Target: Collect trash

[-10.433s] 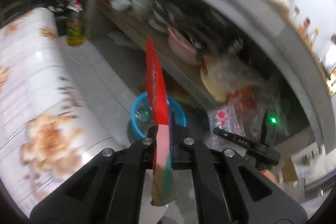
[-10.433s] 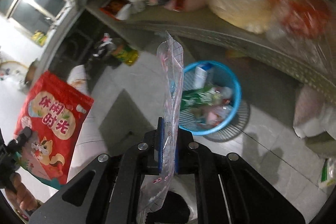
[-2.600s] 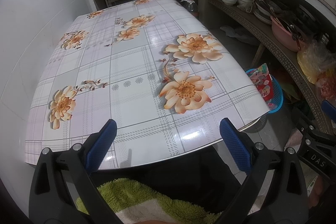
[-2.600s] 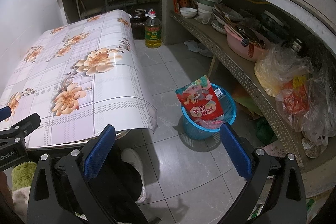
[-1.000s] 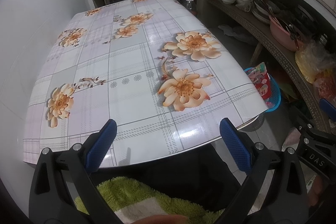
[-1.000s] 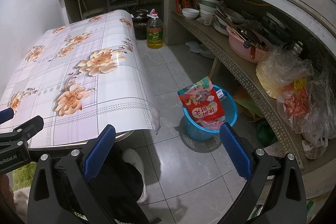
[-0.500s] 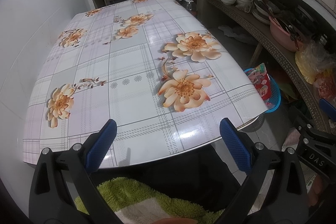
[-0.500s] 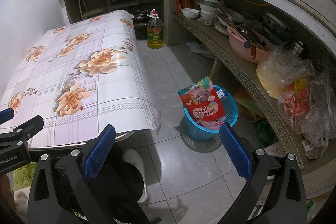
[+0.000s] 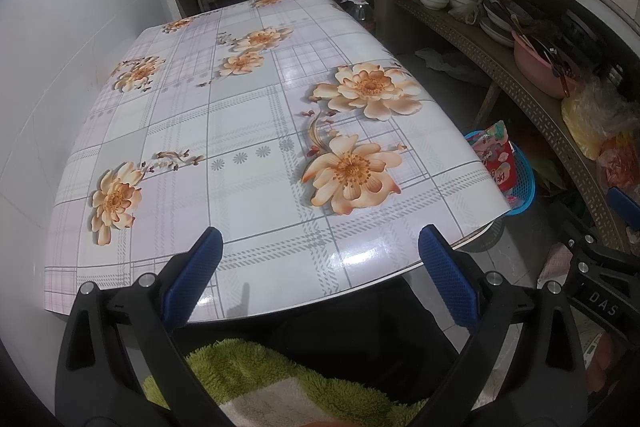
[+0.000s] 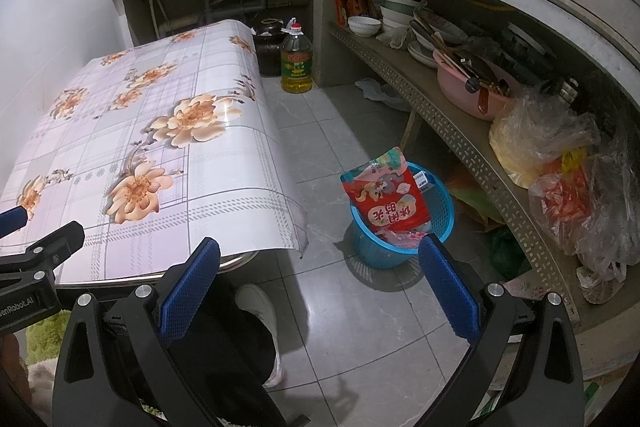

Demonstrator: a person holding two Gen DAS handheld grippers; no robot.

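Right wrist: red snack bag (image 10: 386, 197) upright in blue basket (image 10: 440, 213) — both grippers spread wide, empty.

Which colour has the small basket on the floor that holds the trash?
The basket is bright blue plastic mesh. It shows best in the right wrist view, beside the table.

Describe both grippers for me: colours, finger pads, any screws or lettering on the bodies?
Both match: the left gripper and right gripper have matte black angular plastic frames with triangular cut-outs, silver round screw heads, and blue mesh-textured finger pads. White lettering shows on the bodies: "DAS" on the right one, "enRobot.AI" on the left. No cables are visible.
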